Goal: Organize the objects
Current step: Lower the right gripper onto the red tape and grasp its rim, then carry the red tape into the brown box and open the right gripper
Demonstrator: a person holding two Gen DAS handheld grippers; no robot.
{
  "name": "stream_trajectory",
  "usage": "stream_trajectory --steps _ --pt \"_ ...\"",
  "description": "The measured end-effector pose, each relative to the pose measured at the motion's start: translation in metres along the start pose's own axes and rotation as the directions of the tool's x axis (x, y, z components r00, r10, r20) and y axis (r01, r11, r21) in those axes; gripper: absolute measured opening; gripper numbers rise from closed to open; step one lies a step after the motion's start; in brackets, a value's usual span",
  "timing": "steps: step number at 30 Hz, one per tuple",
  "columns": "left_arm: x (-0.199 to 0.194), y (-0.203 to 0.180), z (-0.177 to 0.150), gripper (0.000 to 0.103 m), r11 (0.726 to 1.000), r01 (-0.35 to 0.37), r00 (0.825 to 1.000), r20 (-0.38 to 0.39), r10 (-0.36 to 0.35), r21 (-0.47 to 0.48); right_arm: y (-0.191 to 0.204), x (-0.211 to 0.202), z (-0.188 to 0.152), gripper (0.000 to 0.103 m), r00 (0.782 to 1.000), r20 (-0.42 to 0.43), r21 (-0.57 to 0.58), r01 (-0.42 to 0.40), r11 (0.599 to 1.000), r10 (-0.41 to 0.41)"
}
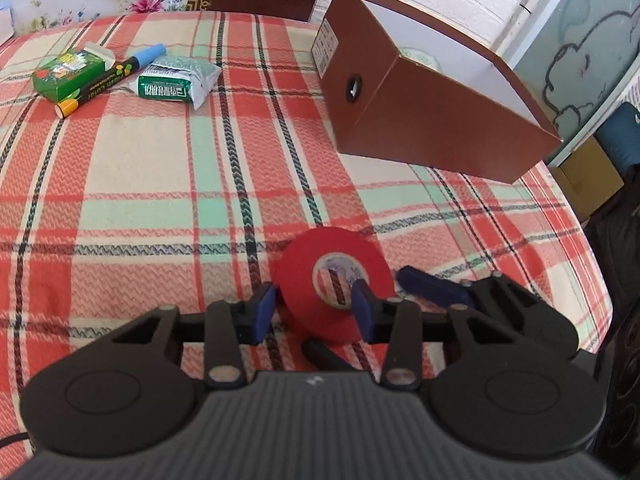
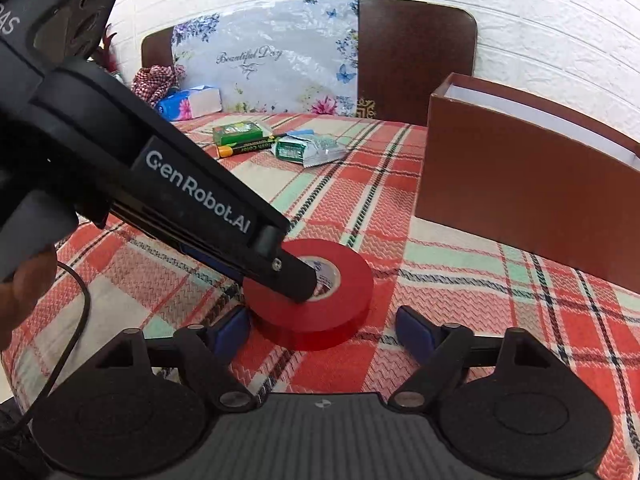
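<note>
on my plaid tablecloth (image 1: 160,184) the far clutter sits together: a green carton (image 1: 66,74) with its flap up, a black marker (image 1: 106,80) with a blue cap leaning along it, and a green-and-white sachet (image 1: 178,82) just beside the marker. to the right stands an open brown box (image 1: 432,108) with a white lining and a finger hole in its end; a pale roll shows inside it. a dark headboard and a floral cushion (image 2: 272,64) line the wall, with a tissue pack (image 2: 192,104) in front of the cushion. nothing lies between the tape and the box.

the red tape roll (image 1: 334,276) lies flat near me on the cloth, its core hole facing up, so its axis is upright; it has no long side to speak of.

my left gripper (image 1: 316,306) straddles one wall of the roll: one blue pad (image 1: 262,312) is at the outer rim, the other down inside the core. it is partly closed; i cannot tell whether the pads are pressing yet. my right gripper (image 2: 324,332) stands wide, the roll's near edge between its pads, the left pad about at the rim and the right one clear of it.
</note>
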State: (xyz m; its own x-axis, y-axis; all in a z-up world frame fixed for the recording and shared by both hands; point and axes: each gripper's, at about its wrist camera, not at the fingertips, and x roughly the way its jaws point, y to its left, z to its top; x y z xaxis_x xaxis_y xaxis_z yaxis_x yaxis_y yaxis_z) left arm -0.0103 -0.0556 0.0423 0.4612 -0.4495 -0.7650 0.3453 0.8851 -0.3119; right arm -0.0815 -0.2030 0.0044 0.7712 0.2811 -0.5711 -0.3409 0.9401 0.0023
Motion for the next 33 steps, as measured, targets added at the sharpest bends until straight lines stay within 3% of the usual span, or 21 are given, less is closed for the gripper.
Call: stream_trajectory --steps 1,3,6,12,19,22,24,26,28,30,33 --pt "0.0 0.004 0.0 0.041 1.0 0.006 1.0 0.0 -0.006 -0.016 0.001 -0.001 0.0 0.065 1.0 0.006 -0.008 -0.018 1.0 0.018" --pt "-0.002 0.008 0.001 0.039 0.999 0.013 1.0 0.0 -0.013 -0.041 0.004 -0.002 0.001 0.065 1.0 0.012 -0.024 -0.007 1.0 0.008" --pt "-0.002 -0.002 0.004 0.039 1.0 0.013 1.0 -0.003 -0.013 -0.005 -0.001 -0.007 0.002 0.065 1.0 0.007 0.007 0.001 1.0 -0.001" --pt "0.02 -0.048 0.017 0.039 0.989 0.11 0.993 -0.052 -0.105 0.103 -0.036 -0.033 -0.007 0.066 0.994 -0.008 0.088 0.11 0.99 -0.11" --pt "0.055 -0.126 0.025 0.039 0.943 0.224 0.972 -0.119 -0.2 0.246 -0.093 -0.068 -0.026 0.066 0.969 -0.041 0.19 0.247 0.95 -0.243" --pt "0.067 -0.137 0.025 0.046 0.939 0.233 0.97 -0.128 -0.206 0.255 -0.107 -0.07 -0.035 0.066 0.97 -0.035 0.217 0.243 0.945 -0.241" --pt "0.069 -0.135 0.026 0.045 0.943 0.236 0.969 -0.131 -0.21 0.233 -0.104 -0.066 -0.034 0.07 0.967 -0.025 0.198 0.252 0.947 -0.252" --pt "0.063 -0.135 0.033 0.037 0.95 0.208 0.976 -0.107 -0.187 0.234 -0.101 -0.067 -0.03 0.069 0.963 0.008 0.192 0.264 0.945 -0.27" --pt "0.047 -0.138 0.046 0.037 0.945 0.216 0.976 -0.061 -0.207 0.248 -0.1 -0.076 -0.023 0.068 0.954 0.099 0.183 0.262 0.948 -0.283" --pt "0.03 -0.146 0.067 0.037 0.932 0.233 0.97 -0.002 -0.242 0.278 -0.105 -0.085 -0.01 0.068 0.926 0.202 0.16 0.289 0.944 -0.318" --pt "0.016 -0.168 0.1 0.037 0.916 0.192 0.966 0.095 -0.24 0.353 -0.127 -0.085 0.018 0.068 0.893 0.3 0.167 0.296 0.94 -0.335"
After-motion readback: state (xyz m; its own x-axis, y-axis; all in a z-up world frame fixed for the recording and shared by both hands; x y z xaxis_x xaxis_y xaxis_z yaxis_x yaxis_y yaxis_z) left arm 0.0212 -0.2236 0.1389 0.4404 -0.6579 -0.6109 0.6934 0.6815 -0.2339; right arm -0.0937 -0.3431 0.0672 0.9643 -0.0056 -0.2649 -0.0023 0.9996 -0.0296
